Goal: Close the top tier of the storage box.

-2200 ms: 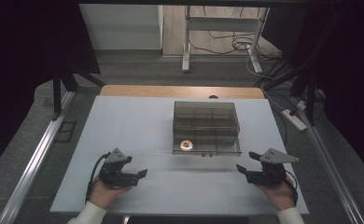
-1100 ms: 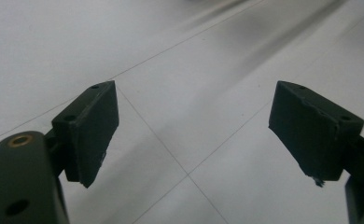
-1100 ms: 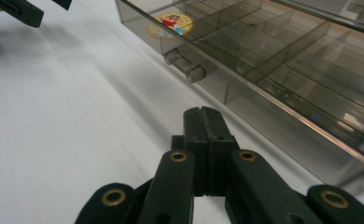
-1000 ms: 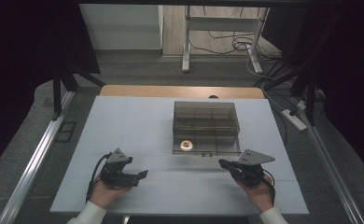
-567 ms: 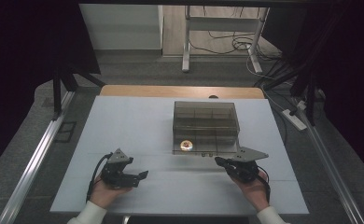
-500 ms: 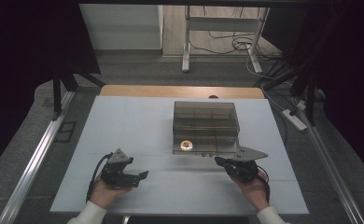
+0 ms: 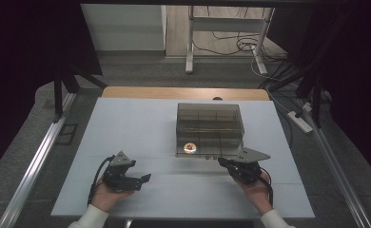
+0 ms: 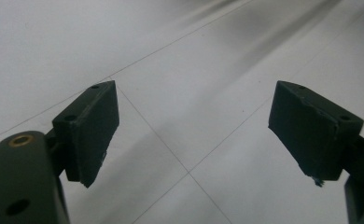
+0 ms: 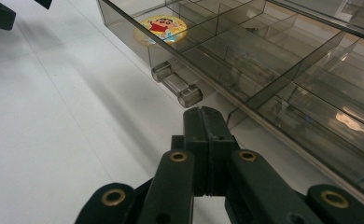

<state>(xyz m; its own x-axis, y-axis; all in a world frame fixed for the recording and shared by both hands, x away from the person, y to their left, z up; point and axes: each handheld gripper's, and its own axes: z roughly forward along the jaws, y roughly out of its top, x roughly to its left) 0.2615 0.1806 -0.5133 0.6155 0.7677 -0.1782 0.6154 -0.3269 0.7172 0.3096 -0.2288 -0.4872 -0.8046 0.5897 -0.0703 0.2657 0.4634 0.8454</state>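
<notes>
A clear smoky plastic organizer box (image 7: 209, 124) with several compartments stands mid-table. A round cartoon sticker disc (image 7: 190, 147) lies in its front left compartment, also seen as the disc (image 9: 160, 25) behind the box wall (image 9: 245, 98). My right gripper (image 7: 223, 162) is shut with nothing in it, its tip just in front of the box's front right latch (image 9: 178, 84); the right gripper (image 9: 203, 112) has jaws pressed together. My left gripper (image 7: 145, 178) rests at the front left, and the left gripper (image 8: 189, 126) is open over bare table.
The white table (image 7: 126, 128) has thin seam lines across it. A wooden strip (image 7: 183, 93) runs along its far edge. A metal rail (image 7: 36, 156) lies left of the table, and cables and a power strip (image 7: 300, 121) are on the floor at the right.
My right gripper has moved left and forward from the table's front right toward the box's front latch. The left gripper has stayed where it was.
</notes>
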